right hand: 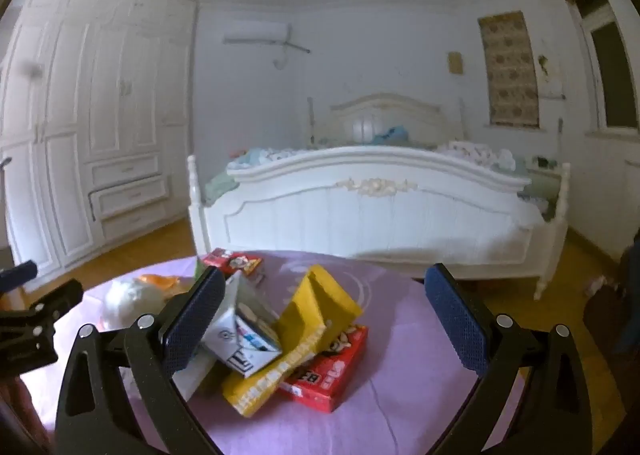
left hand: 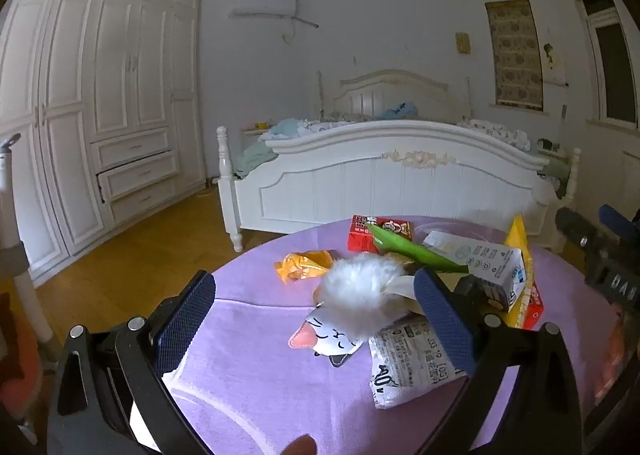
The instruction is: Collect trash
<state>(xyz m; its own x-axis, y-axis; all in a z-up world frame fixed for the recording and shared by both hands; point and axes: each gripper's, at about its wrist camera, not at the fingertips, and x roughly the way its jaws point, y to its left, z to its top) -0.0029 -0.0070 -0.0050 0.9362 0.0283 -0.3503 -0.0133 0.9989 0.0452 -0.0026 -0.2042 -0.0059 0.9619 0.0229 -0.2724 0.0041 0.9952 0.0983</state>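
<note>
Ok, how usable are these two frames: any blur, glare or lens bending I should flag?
Left wrist view: mostly sharp, print on the white wrapper readable, the bed bowed by the fisheye, dark corners. Right wrist view: softer throughout, the wardrobe smeared, the yellow box and red box slightly blurred. Both dim, no harsh glare.

Your trash, centre frame: red box [right hand: 326, 371] lying flat, yellow box [right hand: 296, 339] tilted across it, white carton [right hand: 244, 339] leaning on top.
</note>
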